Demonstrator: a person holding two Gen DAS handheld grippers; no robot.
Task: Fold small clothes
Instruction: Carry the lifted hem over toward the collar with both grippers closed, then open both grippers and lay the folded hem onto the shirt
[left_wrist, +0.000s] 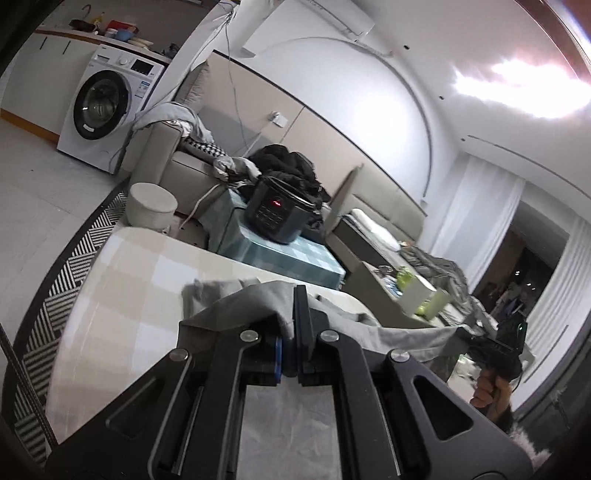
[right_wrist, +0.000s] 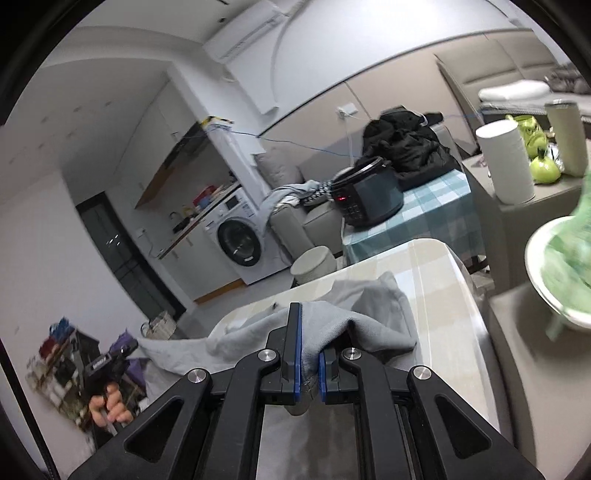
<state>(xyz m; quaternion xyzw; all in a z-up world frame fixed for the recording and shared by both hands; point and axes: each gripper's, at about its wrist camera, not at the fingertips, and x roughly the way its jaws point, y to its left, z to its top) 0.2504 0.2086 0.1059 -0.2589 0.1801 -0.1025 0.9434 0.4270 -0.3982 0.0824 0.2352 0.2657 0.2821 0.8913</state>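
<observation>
Grey cloth (left_wrist: 388, 334); beige-and-white checked table (left_wrist: 122, 280); teal checked tablecloth (right_wrist: 436, 206); black-and-white zigzag rug (left_wrist: 55, 291) at lower left; black cooker (left_wrist: 282, 212).

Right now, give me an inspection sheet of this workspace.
Surface: table with a pale checked cloth, mostly bare.
Job's things: one grey garment, held up by both grippers, its far part on the table.
Clutter: nothing seen on the table besides the garment.
Grippers: left gripper shut on the garment; right gripper shut on the garment.
Cables: blue cable strung along the far wall.
Surroundings: cooker on a side table, washing machine, sofa, black clothes heap.
</observation>
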